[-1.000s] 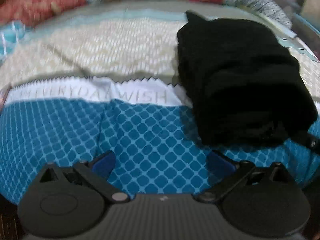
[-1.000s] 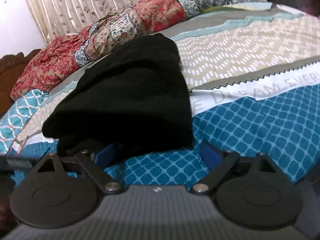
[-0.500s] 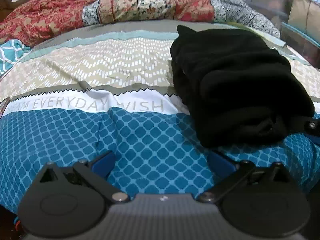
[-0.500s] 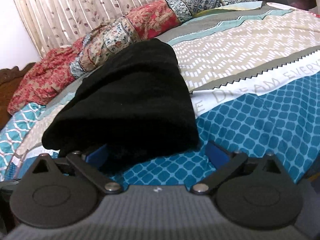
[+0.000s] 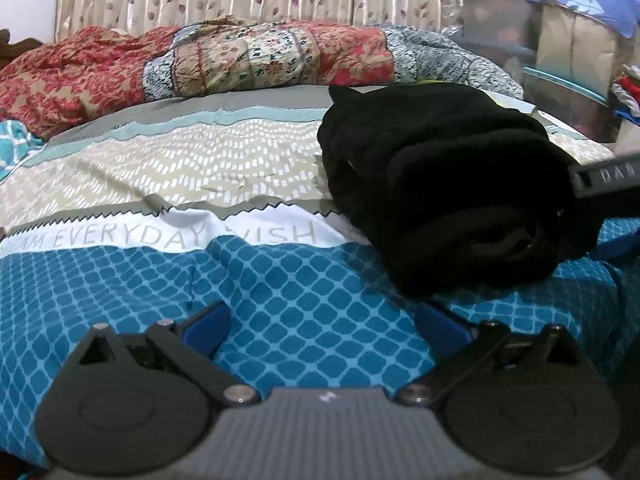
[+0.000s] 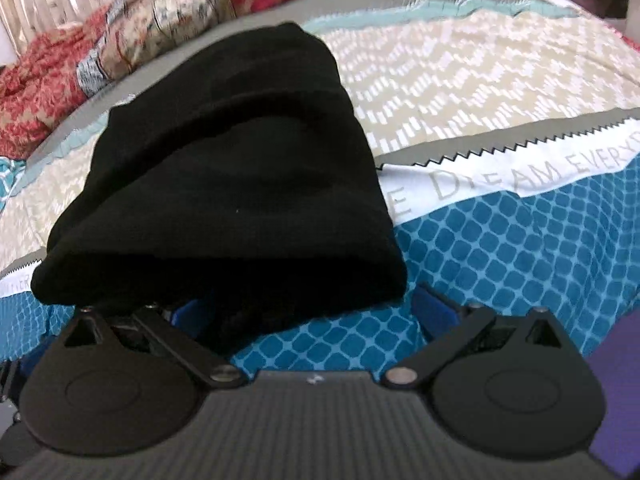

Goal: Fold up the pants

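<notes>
The black pants [image 5: 452, 184] lie folded into a thick bundle on the bed, at the right in the left wrist view and left of centre in the right wrist view [image 6: 232, 176]. My left gripper [image 5: 324, 320] is open and empty over the blue-patterned sheet, left of and in front of the bundle. My right gripper [image 6: 312, 312] is open, with the bundle's near edge hanging just over its left finger [image 6: 188, 310]. The right gripper's body shows at the right edge of the left wrist view [image 5: 608, 188], against the bundle.
The bedspread [image 5: 160, 168] has beige, white and blue bands. A rolled red floral quilt [image 5: 240, 60] lies along the far side before a curtain. Plastic storage boxes and clothes [image 5: 560, 32] stand at the far right.
The left gripper has tilted up and back, showing more of the room. The right gripper has tipped down and closer to the bundle's near edge. The pants have not moved.
</notes>
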`<state>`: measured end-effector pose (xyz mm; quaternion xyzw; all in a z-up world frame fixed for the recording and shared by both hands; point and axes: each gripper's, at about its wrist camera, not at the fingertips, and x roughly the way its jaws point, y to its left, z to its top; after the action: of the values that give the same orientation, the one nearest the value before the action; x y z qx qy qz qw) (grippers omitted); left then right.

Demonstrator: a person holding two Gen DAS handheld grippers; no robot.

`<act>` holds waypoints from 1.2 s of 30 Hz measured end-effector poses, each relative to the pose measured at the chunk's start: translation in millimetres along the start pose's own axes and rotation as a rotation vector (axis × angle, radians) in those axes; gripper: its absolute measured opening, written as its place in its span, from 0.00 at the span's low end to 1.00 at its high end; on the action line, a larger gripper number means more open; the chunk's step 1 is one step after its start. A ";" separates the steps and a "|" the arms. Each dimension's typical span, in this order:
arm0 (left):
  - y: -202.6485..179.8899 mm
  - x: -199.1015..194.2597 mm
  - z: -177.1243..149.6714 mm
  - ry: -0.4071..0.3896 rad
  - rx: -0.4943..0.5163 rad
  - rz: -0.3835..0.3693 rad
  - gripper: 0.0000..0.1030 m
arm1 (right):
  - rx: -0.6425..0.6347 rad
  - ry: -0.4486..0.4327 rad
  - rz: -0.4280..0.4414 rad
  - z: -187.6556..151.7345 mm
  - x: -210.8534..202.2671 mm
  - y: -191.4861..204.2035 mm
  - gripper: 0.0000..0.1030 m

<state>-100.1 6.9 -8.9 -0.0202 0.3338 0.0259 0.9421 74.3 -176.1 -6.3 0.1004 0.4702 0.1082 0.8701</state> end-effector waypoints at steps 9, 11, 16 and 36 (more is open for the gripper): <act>5.8 -0.3 2.5 -0.003 -0.042 -0.020 1.00 | 0.009 -0.093 -0.001 -14.0 -1.7 -0.2 1.00; 1.9 0.3 2.5 -0.002 -0.039 0.003 1.00 | 0.013 -0.090 0.016 -13.5 -3.4 -3.8 1.00; -1.9 1.8 5.3 0.015 -0.043 0.032 1.00 | -0.009 -0.121 0.036 -20.0 -6.9 -5.2 1.00; -13.5 3.9 27.8 0.186 -0.134 0.167 1.00 | 0.093 -0.186 0.220 -40.2 -40.9 -35.1 1.00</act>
<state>-78.8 -4.9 10.4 -0.0573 0.4177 0.1246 0.8982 22.0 -218.3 -5.1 0.2010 0.3782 0.1712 0.8873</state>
